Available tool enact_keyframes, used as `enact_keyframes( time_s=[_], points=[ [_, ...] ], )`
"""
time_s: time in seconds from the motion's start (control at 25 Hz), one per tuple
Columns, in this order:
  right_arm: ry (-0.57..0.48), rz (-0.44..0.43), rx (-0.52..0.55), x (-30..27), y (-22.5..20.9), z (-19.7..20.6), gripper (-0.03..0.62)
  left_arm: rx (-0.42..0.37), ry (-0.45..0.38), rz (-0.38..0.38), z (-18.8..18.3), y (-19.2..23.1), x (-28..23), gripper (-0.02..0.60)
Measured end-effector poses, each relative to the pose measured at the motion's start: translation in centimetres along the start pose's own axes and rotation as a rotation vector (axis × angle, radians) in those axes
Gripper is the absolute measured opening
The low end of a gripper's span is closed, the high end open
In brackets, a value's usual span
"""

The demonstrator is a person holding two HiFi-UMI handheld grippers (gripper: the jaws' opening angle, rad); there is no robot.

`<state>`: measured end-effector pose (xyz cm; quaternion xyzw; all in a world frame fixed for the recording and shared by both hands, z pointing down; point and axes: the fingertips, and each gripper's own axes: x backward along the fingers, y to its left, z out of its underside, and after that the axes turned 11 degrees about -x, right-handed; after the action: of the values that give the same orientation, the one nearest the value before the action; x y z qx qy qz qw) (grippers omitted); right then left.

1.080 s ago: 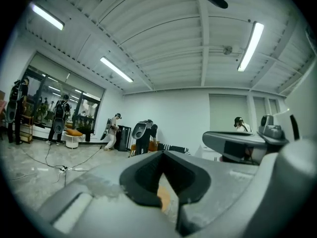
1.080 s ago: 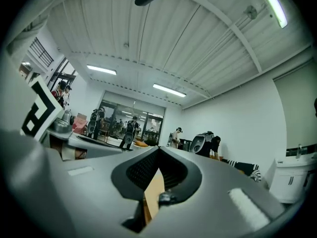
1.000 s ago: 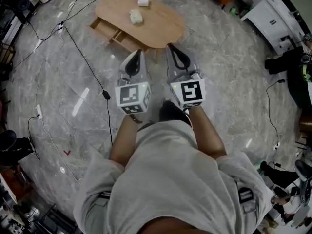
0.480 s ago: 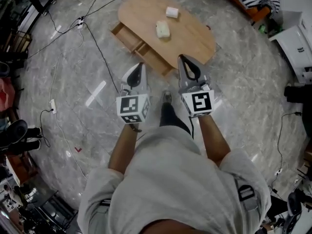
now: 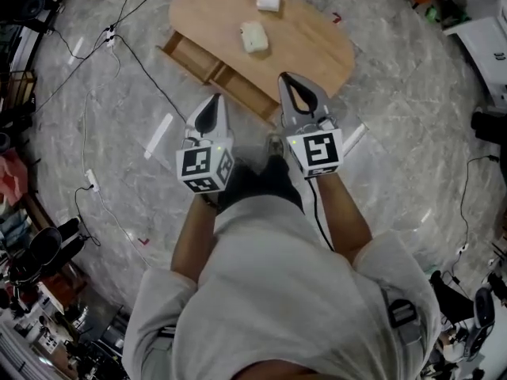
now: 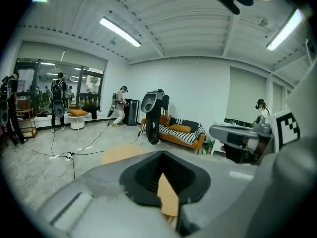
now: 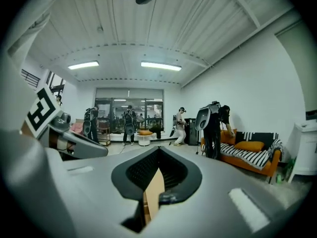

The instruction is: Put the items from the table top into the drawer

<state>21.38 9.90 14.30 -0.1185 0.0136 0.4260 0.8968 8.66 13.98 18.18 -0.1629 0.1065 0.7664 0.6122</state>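
Head view: the table is sitting nearer than 1 second ago, with the right gripper now overlapping its near edge. The left gripper is pointing beside the open drawer. 2 items, a white box and a cream block, are lying at top centre on the tabletop. A cable is crossing the floor at upper left.

Left gripper view: the jaws are clenched on nothing, with a sofa ahead.

Right gripper view: the jaws are clenched and empty.

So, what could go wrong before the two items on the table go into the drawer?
1. A black cable crosses the floor beside the open drawer; a foot could catch it.
2. The drawer sticks out toward the person; a leg may bump it.
3. The left gripper and right gripper are shut; unopened, they could push the items off the table.
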Motion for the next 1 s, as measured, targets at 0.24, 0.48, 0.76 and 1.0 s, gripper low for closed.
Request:
enact_keyframes(
  time_s=[0.24, 0.48, 0.76, 1.0],
  points=[
    [0.051, 0.028, -0.022, -6.6, 1.1, 2.5, 0.008, -0.008, 0.030, 0.067, 1.2, 3.6, -3.2, 0.019],
    [0.150, 0.116, -0.044, -12.9, 4.1, 7.2, 0.008, -0.014, 0.063, 0.159, 3.7, 9.8, -6.3, 0.018],
    [0.222, 0.233, -0.117, -18.8, 6.0, 14.4, 0.008, -0.079, 0.095, 0.323, 7.9, 15.8, -12.4, 0.020],
    [0.320, 0.293, -0.156, -19.2, 3.5, 23.0, 0.008, -0.062, 0.184, 0.404, 16.4, 15.1, -16.1, 0.020]
  ],
)
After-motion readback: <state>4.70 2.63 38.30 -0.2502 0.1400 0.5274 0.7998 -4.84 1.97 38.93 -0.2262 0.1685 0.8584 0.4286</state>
